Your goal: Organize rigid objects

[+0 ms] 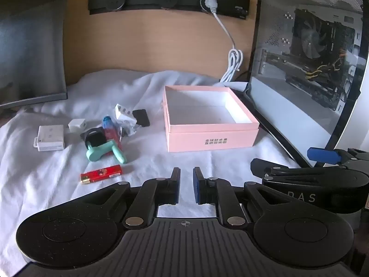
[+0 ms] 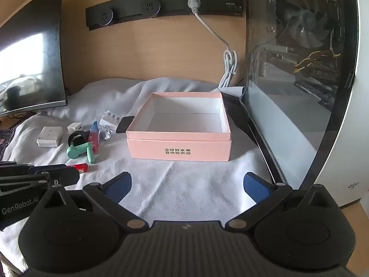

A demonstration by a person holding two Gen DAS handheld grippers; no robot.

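An open, empty pink box [image 1: 211, 139] [image 2: 178, 149] stands on the white cloth. Left of it lies a pile of small objects: a white adapter [image 1: 50, 137] [image 2: 49, 136], a small white charger [image 1: 77, 124], a mint green tool [image 1: 103, 153] [image 2: 84, 151], a black ring-shaped item [image 1: 94, 136], a red and blue item [image 1: 110, 128], a black card [image 1: 141, 117] and a red lighter [image 1: 101, 173]. My left gripper [image 1: 186, 185] is nearly shut and empty, above the cloth in front of the box. My right gripper [image 2: 188, 185] is open and empty, facing the box.
A PC case with a glass side [image 1: 306, 69] [image 2: 299, 80] stands right of the box. A monitor [image 1: 30, 53] stands at the left. A black power strip [image 1: 168, 1] with a white cable [image 1: 233, 62] is on the wooden wall.
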